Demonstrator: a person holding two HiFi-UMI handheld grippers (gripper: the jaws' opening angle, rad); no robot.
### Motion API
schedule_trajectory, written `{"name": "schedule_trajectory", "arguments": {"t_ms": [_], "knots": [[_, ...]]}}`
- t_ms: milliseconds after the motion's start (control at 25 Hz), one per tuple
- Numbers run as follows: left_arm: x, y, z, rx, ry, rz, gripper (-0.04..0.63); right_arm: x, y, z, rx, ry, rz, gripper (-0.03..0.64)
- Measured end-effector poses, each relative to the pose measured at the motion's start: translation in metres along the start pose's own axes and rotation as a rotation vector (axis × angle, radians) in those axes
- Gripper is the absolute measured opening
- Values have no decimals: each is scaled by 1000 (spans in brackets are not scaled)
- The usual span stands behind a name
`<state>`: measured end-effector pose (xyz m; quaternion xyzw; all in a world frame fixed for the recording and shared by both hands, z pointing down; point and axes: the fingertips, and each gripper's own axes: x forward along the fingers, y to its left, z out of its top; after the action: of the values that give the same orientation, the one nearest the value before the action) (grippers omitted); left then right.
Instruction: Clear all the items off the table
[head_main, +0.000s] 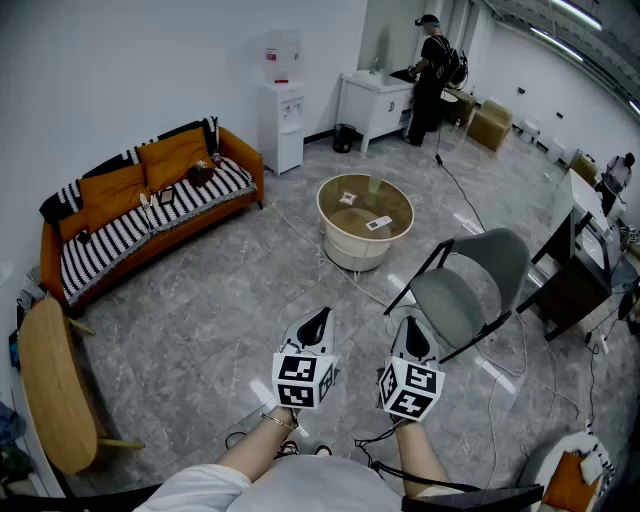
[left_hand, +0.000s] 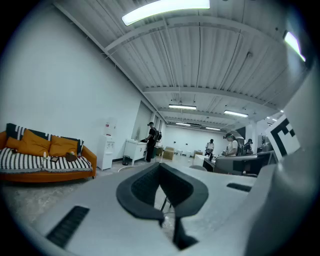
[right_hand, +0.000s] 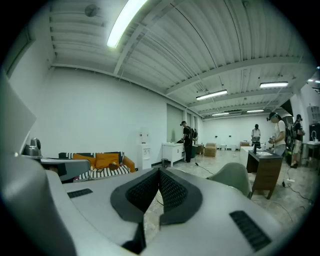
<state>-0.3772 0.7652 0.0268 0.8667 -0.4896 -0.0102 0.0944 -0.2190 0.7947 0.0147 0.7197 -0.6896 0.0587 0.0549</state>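
Note:
A round beige coffee table (head_main: 340, 238) stands on the grey floor ahead of me in the head view. On its glass top lie a pale square item (head_main: 348, 198), a small flat dark-and-white item (head_main: 379, 223) and what looks like a clear glass (head_main: 374, 184). My left gripper (head_main: 317, 319) and right gripper (head_main: 413, 331) hang side by side well short of the table, both pointing roughly level. The left gripper (left_hand: 160, 167) has its jaws together with nothing between them. So does the right gripper (right_hand: 159, 173).
A grey folding chair (head_main: 470, 285) stands just right of my right gripper. An orange sofa (head_main: 150, 205) lines the left wall, with a water dispenser (head_main: 283, 100) and white cabinet (head_main: 372, 100) behind. A person (head_main: 432, 75) stands at the cabinet. Cables cross the floor; a wooden table (head_main: 50, 380) is at far left.

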Motion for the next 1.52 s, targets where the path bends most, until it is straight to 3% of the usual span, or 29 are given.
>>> {"name": "schedule_trajectory", "arguments": {"t_ms": [440, 920, 1200, 1520], "knots": [[0, 29, 5, 22, 16, -9, 8, 15, 20, 3, 67, -10, -8, 23], [26, 53, -3, 47, 40, -42, 8, 47, 27, -10, 48, 22, -48, 23], [83, 68, -9, 41, 57, -38, 8, 103, 10, -12, 55, 39, -56, 23], [184, 82, 5, 56, 56, -15, 8, 201, -27, 3, 85, 37, -39, 23]]}}
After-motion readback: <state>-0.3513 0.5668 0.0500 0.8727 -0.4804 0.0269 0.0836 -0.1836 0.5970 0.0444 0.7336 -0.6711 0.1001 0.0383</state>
